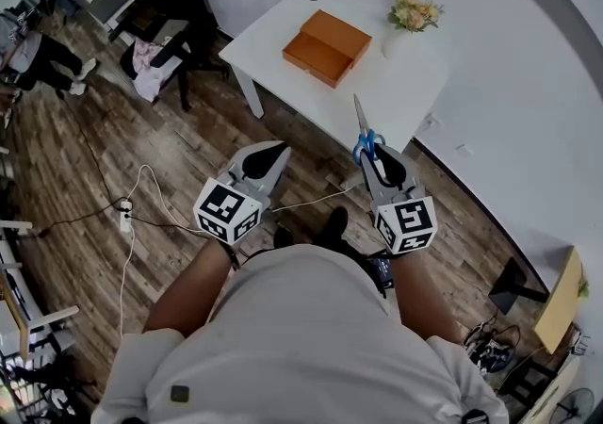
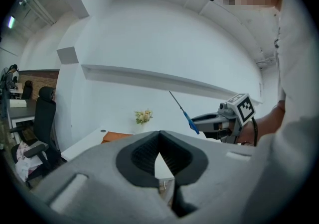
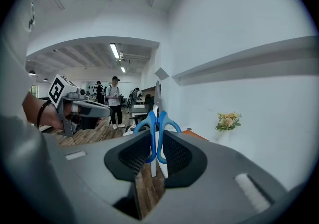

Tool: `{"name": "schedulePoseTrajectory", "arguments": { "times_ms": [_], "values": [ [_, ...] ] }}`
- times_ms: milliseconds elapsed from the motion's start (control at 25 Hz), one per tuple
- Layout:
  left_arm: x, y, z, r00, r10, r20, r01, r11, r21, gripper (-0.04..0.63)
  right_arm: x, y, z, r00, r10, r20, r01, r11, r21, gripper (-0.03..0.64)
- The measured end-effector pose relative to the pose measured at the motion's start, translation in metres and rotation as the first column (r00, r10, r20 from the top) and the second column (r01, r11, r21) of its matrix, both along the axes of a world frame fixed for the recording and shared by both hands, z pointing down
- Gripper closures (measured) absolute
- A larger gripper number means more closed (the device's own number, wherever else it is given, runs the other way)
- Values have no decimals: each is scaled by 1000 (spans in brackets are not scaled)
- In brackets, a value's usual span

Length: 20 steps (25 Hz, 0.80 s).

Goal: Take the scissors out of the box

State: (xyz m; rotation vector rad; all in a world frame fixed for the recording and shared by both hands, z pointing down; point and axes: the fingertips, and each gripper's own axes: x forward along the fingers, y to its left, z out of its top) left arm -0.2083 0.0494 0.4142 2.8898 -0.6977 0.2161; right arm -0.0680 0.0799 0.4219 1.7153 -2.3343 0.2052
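Note:
The blue-handled scissors (image 1: 366, 139) stand in my right gripper (image 1: 375, 158), blades pointing up and away. In the right gripper view the jaws press on the two handle loops of the scissors (image 3: 156, 136), and the closed blades rise above them. My left gripper (image 1: 267, 156) is shut, with nothing between its pads, and hangs level beside the right one. Both hang over the wooden floor, short of the white table (image 1: 377, 92). The orange box (image 1: 327, 45) lies on that table, closed as far as I can tell. From the left gripper view I see the scissors (image 2: 185, 113) in the right gripper (image 2: 199, 124).
A small bunch of flowers (image 1: 415, 12) stands on the table beyond the box. A white cable and power strip (image 1: 125, 215) lie on the floor to my left. A black office chair (image 1: 179, 45) stands past the table's left end. Several people (image 3: 114, 98) stand far off.

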Motion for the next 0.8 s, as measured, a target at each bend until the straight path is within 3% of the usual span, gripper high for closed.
{"name": "schedulePoseTrajectory", "arguments": {
  "times_ms": [400,800],
  "values": [
    [-42,19,-9,999,39,-37,-38,999,18,591,-54,37,-2,1000,27,0,-27,999,28,517],
    [-60,18,-11,996,61,-59,-60,998,19,591,-73,47,-8,999,51,-6,-51,997,51,517]
  ]
}}
